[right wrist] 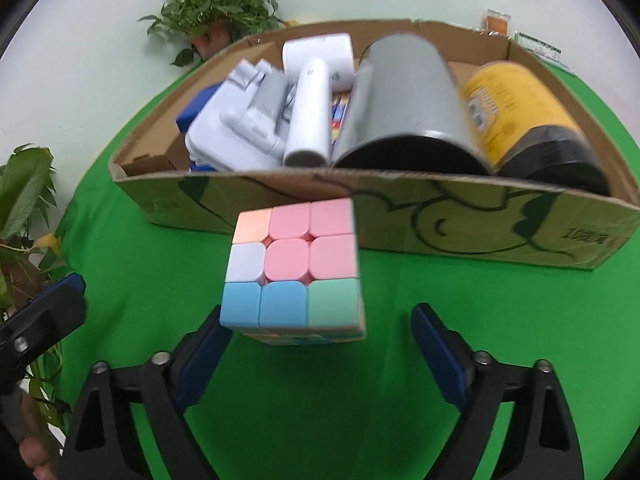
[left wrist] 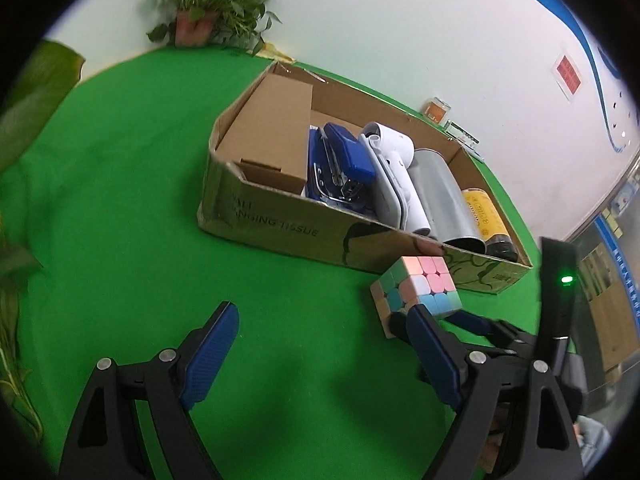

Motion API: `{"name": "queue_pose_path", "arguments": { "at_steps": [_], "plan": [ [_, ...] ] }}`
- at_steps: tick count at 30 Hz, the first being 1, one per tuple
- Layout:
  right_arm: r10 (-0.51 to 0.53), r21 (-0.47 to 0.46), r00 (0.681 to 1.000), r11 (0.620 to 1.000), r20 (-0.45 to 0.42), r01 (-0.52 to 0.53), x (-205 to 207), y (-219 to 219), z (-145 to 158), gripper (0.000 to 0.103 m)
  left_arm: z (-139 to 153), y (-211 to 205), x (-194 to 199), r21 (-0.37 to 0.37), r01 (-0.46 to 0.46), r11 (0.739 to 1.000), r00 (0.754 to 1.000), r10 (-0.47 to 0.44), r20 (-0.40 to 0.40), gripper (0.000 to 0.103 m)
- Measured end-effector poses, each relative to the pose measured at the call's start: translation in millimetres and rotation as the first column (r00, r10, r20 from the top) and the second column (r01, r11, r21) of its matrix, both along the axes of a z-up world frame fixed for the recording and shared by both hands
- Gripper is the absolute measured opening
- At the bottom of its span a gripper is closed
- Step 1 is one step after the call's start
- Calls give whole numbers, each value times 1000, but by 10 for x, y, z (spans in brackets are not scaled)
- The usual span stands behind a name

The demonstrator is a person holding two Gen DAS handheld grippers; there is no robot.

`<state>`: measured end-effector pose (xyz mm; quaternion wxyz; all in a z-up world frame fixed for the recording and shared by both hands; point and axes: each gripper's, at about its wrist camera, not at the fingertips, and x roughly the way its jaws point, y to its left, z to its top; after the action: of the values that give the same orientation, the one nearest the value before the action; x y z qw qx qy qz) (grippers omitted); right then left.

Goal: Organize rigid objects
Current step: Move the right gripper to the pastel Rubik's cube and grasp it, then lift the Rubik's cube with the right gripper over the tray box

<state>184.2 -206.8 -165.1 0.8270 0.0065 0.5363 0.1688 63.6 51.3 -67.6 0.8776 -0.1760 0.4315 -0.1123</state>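
Observation:
A pastel puzzle cube (right wrist: 294, 268) rests on the green cloth just in front of the cardboard box (right wrist: 440, 220). My right gripper (right wrist: 320, 330) is open with the cube's near part between its fingers. The left pad is at the cube's lower left corner, and the right pad stands clear of it. In the left wrist view the cube (left wrist: 416, 284) lies at the tip of my open left gripper's (left wrist: 324, 320) right finger. The box (left wrist: 272, 224) holds a brown carton (left wrist: 276, 128), a blue stapler (left wrist: 344, 156), a white hair dryer (left wrist: 396, 172), a grey cylinder (left wrist: 444, 196) and a yellow can (left wrist: 484, 212).
Potted plants stand at the back (left wrist: 212, 4) and along the left edge (right wrist: 24, 200). An orange jar (left wrist: 436, 110) and a small packet sit by the wall behind the box. Green cloth (left wrist: 120, 184) stretches left of the box. A finger of my left gripper (right wrist: 52, 300) shows at the left.

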Motion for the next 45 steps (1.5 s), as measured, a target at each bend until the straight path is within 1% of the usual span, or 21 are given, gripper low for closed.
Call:
{"name": "queue_pose_path", "arguments": {
  "at_steps": [2, 3, 4, 7, 9, 10, 11, 13, 16, 19, 20, 22, 23, 25, 27, 30, 33, 35, 37, 41, 45],
  "plan": [
    [13, -30, 1000, 999, 1, -13, -31, 45, -62, 63, -11, 32, 19, -26, 9, 1000, 1000, -9, -9, 86],
    [21, -50, 1000, 999, 11, -21, -20, 89, -49, 57, -20, 45, 26, -44, 16, 999, 1000, -17, -17, 86],
    [34, -61, 999, 998, 6, -33, -54, 106, -48, 55, -35, 43, 21, -58, 20, 998, 999, -21, -26, 86],
    [40, -23, 999, 999, -32, -41, -200, 39, -40, 55, -130, 41, 52, -159, 46, 986, 995, -59, -76, 86],
    [40, -20, 999, 999, -34, -41, -350, -5, -42, 56, -231, -28, 56, -268, 108, 957, 984, -142, -109, 86],
    [42, -20, 999, 999, -30, -43, -446, -22, -43, 56, -261, -56, 52, -300, 127, 946, 979, -167, -113, 86],
    [42, -19, 999, 999, -24, -43, -547, -32, -43, 56, -319, -110, 40, -347, 154, 925, 971, -207, -121, 86],
    [28, 1, 999, 1000, -22, -28, -706, -45, -35, 56, -419, -200, 21, -404, 184, 896, 954, -261, -145, 86],
    [11, 34, 1000, 999, -26, -10, -845, -36, -32, 56, -595, -308, -15, -444, 186, 877, 928, -305, -213, 86],
    [8, 48, 1000, 999, -27, -7, -938, -25, -30, 56, -681, -375, -35, -480, 194, 856, 911, -339, -236, 86],
    [13, 57, 999, 998, -34, -11, -952, -19, -31, 56, -711, -401, -38, -499, 197, 844, 904, -353, -241, 86],
    [16, 79, 999, 997, -48, -12, -968, -40, -23, 56, -742, -424, -44, -528, 193, 827, 901, -363, -239, 84],
    [20, 88, 998, 996, -54, -15, -976, -33, -24, 56, -747, -430, -43, -534, 187, 825, 900, -362, -243, 84],
    [23, 90, 998, 996, -57, -18, -987, -24, -21, 56, -747, -458, -26, -526, 185, 830, 897, -361, -253, 78],
    [26, 88, 998, 996, -60, -21, -954, 0, -11, 56, -736, -447, -49, -501, 186, 845, 899, -353, -261, 69],
    [32, 94, 998, 995, -62, -26, -904, 5, -23, 56, -741, -411, -51, -506, 178, 844, 899, -349, -265, 69],
    [34, 93, 998, 995, -58, -28, -926, -9, -9, 55, -727, -423, -53, -493, 192, 848, 898, -355, -259, 69],
    [28, 97, 998, 995, -61, -22, -924, -36, 0, 55, -696, -460, -59, -474, 204, 856, 899, -356, -255, 68],
    [25, 106, 998, 994, -62, -18, -924, -48, 9, 55, -643, -481, -54, -457, 208, 865, 905, -347, -244, 68],
    [27, 104, 1000, 994, -2, -27, -938, -35, 147, 55, -446, -483, -40, -426, 232, 875, 920, -340, -196, 68],
    [33, 106, 997, 994, 66, -40, -912, -18, 326, 55, -284, -471, 10, -419, 251, 873, 928, -339, -151, 67]
  ]
}}
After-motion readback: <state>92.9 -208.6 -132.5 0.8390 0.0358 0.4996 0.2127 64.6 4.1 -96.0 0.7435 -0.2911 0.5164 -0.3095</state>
